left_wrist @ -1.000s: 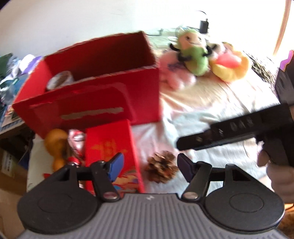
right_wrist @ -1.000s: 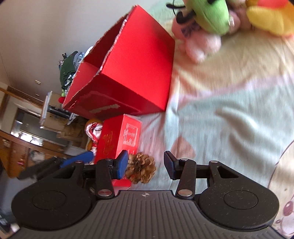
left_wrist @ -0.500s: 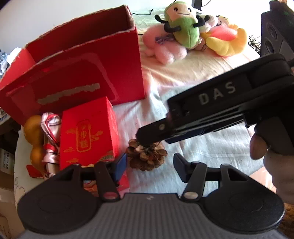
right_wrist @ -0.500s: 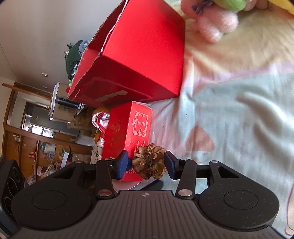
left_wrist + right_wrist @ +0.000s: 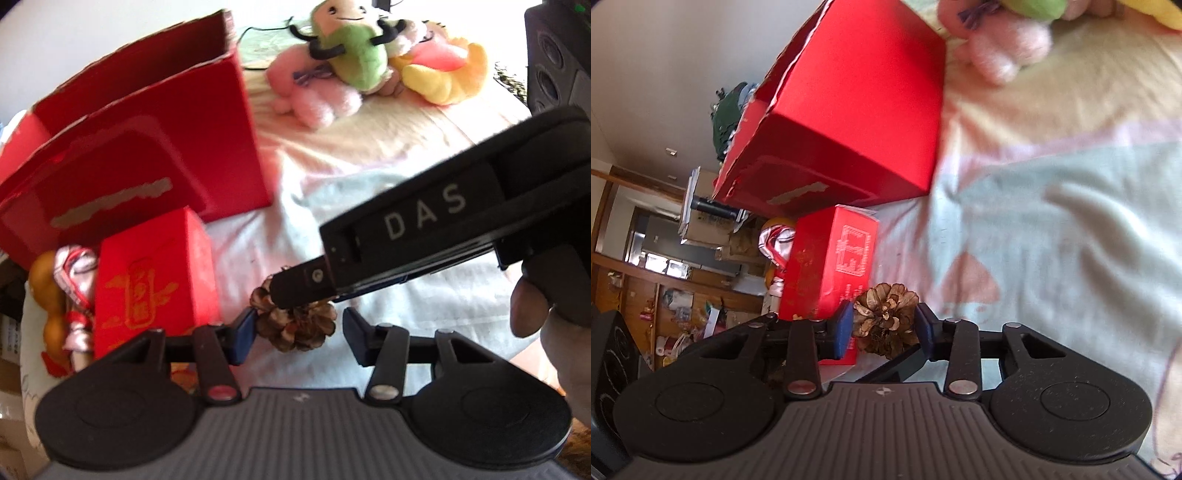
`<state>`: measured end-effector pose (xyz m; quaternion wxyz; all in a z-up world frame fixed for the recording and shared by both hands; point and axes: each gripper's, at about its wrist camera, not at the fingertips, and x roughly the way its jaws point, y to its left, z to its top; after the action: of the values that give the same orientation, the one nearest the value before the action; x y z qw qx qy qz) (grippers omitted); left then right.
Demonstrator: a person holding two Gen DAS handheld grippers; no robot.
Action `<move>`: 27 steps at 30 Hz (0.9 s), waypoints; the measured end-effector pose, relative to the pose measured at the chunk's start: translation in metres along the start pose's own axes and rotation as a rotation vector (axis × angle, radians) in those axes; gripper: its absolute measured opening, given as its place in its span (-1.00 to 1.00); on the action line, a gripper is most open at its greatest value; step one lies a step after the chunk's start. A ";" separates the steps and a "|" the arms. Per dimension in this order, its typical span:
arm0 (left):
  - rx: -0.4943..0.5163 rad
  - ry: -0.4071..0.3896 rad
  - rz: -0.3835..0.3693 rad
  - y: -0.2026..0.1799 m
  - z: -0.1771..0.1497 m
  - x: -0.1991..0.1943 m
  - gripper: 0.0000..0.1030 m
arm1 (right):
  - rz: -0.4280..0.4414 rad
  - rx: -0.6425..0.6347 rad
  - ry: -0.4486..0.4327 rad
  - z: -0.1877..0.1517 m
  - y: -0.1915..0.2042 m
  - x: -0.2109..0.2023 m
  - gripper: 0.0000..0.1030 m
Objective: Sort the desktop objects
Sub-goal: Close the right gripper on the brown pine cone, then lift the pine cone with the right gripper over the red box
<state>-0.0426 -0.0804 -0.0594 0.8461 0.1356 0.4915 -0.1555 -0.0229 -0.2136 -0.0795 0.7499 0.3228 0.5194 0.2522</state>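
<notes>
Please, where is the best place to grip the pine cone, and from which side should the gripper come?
Grip the pine cone across its widest middle, one pad on each flank, as the right gripper does now. Approach from the open cloth side, because the small red box stands close on the other side. The open scales look stiff and uneven, so a moderate squeeze probably holds without crushing.

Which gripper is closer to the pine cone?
Right. The right gripper has the pine cone between its fingers, both pads against it. The left gripper is open, with the cone just ahead of its fingertips.
</notes>
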 end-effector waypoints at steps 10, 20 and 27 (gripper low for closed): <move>0.078 -0.056 -0.138 -0.023 0.030 0.000 -0.09 | -0.058 0.098 -0.146 -0.004 -0.016 -0.044 -0.24; 0.099 -0.269 -0.194 -0.015 0.088 -0.047 -0.09 | -0.067 0.003 -0.358 0.034 0.024 -0.099 -0.25; 0.061 -0.411 -0.165 0.050 0.125 -0.083 -0.09 | -0.040 -0.176 -0.442 0.084 0.094 -0.094 -0.25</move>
<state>0.0370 -0.0718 0.0770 0.9084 0.0861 0.3134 -0.2632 0.0209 -0.2369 0.0697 0.8754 0.2934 0.3249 0.2048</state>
